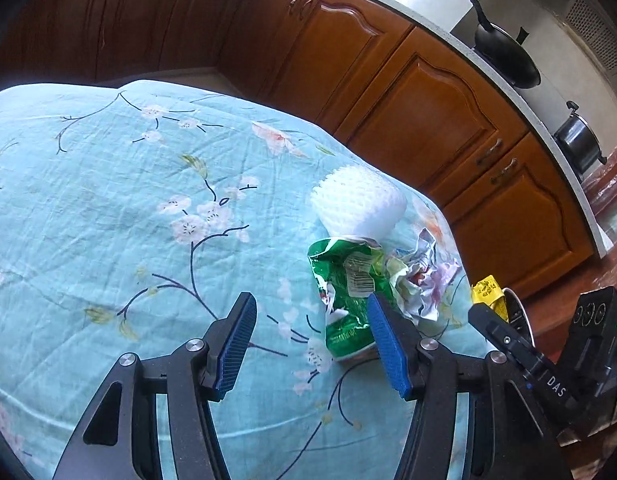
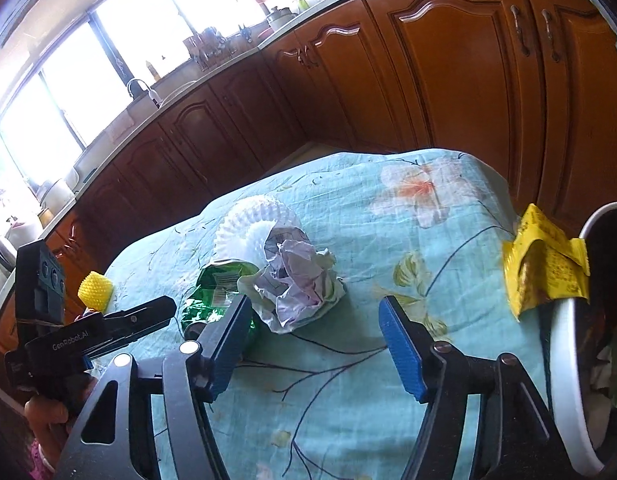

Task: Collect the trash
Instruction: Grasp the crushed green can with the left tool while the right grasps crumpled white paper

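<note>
Trash lies clustered on the cloth-covered counter (image 1: pixel 108 200), near its edge beside the bin (image 2: pixel 572 360): green wrapper (image 1: pixel 348 292), crumpled paper (image 2: pixel 296 284), white foam net (image 1: pixel 356 204). A yellow packet (image 2: pixel 544 264) hangs over the bin's rim. Left gripper (image 1: pixel 312 344) and right gripper (image 2: pixel 312 344) hover with jaws half-wide and empty, the right aimed nearest the paper, probably its next pick.

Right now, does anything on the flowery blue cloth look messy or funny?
Yes. A yellow wrapper hangs over the bin's rim instead of lying inside. A squashed green packet and crumpled paper lie heaped together.
</note>
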